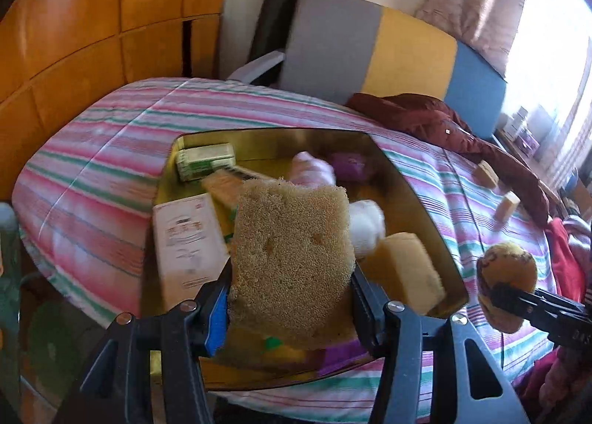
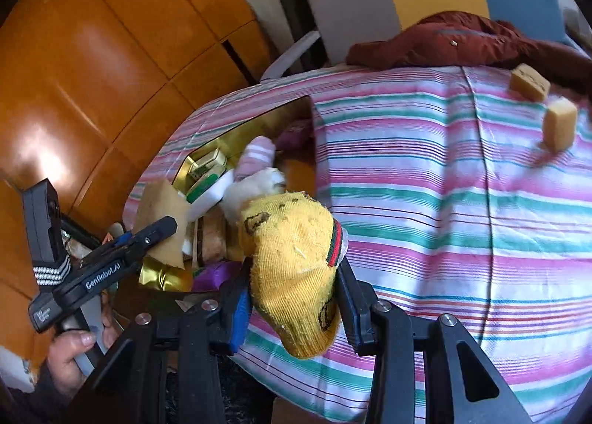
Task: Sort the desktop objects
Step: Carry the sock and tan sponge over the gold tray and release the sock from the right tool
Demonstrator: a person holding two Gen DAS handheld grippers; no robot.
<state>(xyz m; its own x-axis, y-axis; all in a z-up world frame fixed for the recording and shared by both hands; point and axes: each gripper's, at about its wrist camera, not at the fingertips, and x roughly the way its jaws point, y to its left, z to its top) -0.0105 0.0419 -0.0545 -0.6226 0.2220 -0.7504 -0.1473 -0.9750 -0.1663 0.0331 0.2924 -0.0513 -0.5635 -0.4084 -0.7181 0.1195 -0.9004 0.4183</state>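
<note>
My left gripper point(image 1: 290, 298) is shut on a tan sponge point(image 1: 292, 257) and holds it over the gold tray point(image 1: 425, 209), which holds boxes, socks and another sponge point(image 1: 410, 268). My right gripper point(image 2: 292, 305) is shut on a yellow sock point(image 2: 296, 272) above the striped cloth point(image 2: 444, 202), just right of the tray point(image 2: 236, 135). The right gripper with the sock also shows in the left wrist view point(image 1: 507, 290). The left gripper with the sponge shows in the right wrist view point(image 2: 162, 235).
Two small tan blocks point(image 2: 529, 83) point(image 2: 560, 124) lie on the cloth at the far right. A dark red jacket point(image 2: 462, 42) lies at the back edge. A grey, yellow and blue chair back point(image 1: 388, 50) stands behind. Wooden panels point(image 1: 92, 35) are to the left.
</note>
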